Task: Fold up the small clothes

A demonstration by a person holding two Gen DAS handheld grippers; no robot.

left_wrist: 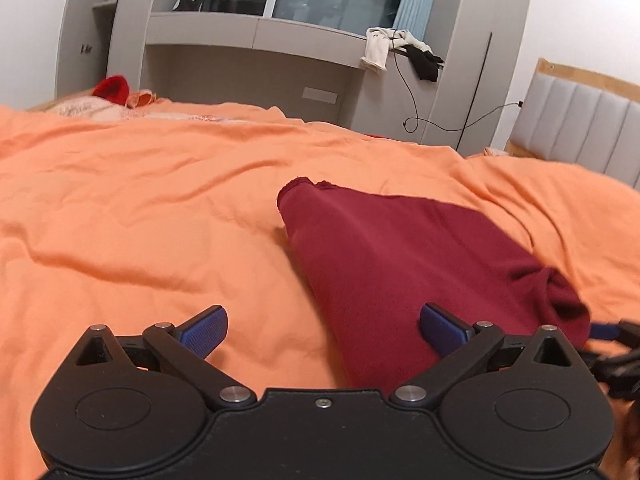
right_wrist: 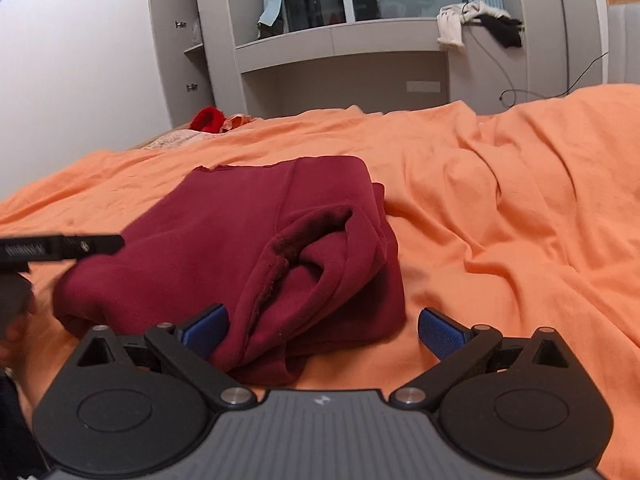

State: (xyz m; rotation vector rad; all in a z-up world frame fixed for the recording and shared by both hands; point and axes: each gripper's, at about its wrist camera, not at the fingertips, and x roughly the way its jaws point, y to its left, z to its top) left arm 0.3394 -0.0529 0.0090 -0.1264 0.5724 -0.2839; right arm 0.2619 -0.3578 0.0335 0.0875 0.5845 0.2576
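- Nearest the right wrist camera, the right gripper (right_wrist: 323,330) stands spread wide with nothing between its blue pads; its left pad touches, or nearly touches, the near bunched edge of the maroon garment (right_wrist: 256,248).
- Left gripper (left_wrist: 323,330) is likewise released and empty, its right pad over the garment's near left portion (left_wrist: 392,264) and its left pad over bare orange bedsheet (left_wrist: 140,200).
- That garment lies partly folded on the bed, flat and smooth at the far side, rumpled with a rolled cuff or opening at the near right.
- Judging by its drape, it is light, soft, thick knit: it should bunch rather than slip, and cannot break.
- Best holds look like the near hem corners or the rolled cuff, pinching through all layers so the sheet below is not caught.
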